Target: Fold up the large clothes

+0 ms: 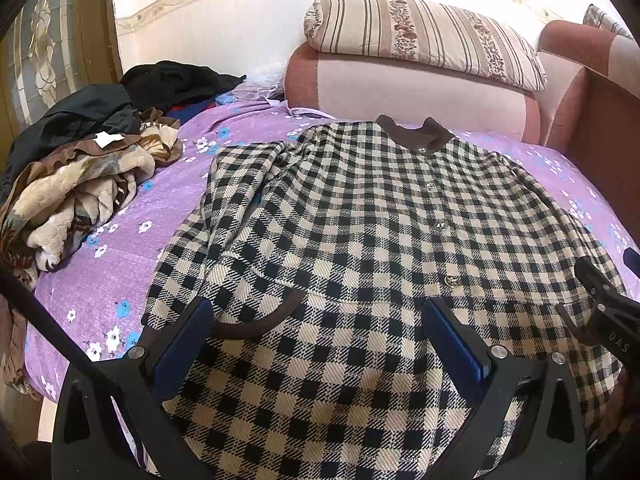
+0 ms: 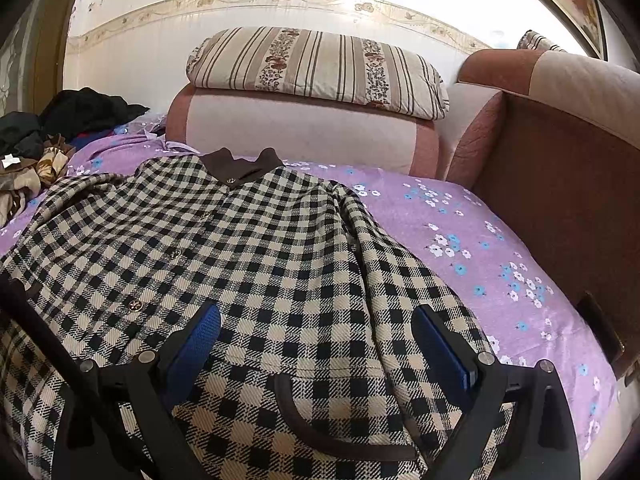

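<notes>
Right under my left tongs is the hem end of the checked coat, with a brown-trimmed pocket sitting between the two blue pads. The coat lies front-up and buttoned across the purple flowered bed, its brown collar pointing at the striped pillow on the headboard. My right tongs hover over the other pocket, close to where the right sleeve lies folded in along the coat's side. What worries me is the weight of this cloth: if I pinch only the top layer at the hem, the back may stay behind and the fold would come out skewed; the loose left sleeve could also bunch under it, and a pad might snag in a pocket opening. Both tongs are spread wide and grasp nothing; I cannot tell whether the pads touch the fabric or hang just above it.
</notes>
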A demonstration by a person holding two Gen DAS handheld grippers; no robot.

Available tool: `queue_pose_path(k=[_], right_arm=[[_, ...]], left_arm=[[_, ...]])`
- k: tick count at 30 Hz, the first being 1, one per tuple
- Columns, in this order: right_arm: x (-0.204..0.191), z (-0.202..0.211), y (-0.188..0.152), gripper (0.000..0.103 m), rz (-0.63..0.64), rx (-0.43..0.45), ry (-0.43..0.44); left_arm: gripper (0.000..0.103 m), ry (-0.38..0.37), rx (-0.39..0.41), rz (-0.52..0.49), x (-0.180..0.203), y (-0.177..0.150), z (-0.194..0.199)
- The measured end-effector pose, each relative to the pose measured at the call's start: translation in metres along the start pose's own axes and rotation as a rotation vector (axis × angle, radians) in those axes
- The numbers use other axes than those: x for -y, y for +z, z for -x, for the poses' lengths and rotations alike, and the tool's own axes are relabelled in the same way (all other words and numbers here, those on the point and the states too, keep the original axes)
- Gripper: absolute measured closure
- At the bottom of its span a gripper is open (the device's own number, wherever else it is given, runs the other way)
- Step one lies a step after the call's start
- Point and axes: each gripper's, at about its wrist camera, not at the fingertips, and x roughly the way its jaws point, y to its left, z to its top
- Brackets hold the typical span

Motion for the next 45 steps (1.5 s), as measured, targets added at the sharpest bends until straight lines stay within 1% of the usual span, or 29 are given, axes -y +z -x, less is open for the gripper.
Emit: queue_pose_path(k=[36, 42, 45], right_arm=[[0.001, -0.004, -0.004, 0.005, 0.007, -0.009, -0.004], [0.001, -0.002, -0.005, 0.005, 0.015, -0.007, -0.013], [0.001, -0.001, -0.005, 0.005, 0.018, -0.007, -0.013]], left_arm=[[0.0, 0.0, -0.013, 0.018, -0.005, -0.001, -0.002], [0.0, 0.012, -0.005, 0.032, -0.014, 0.0, 0.002], [0.0, 0.017, 0.0, 0.051, -0.029, 0.007, 0.007]])
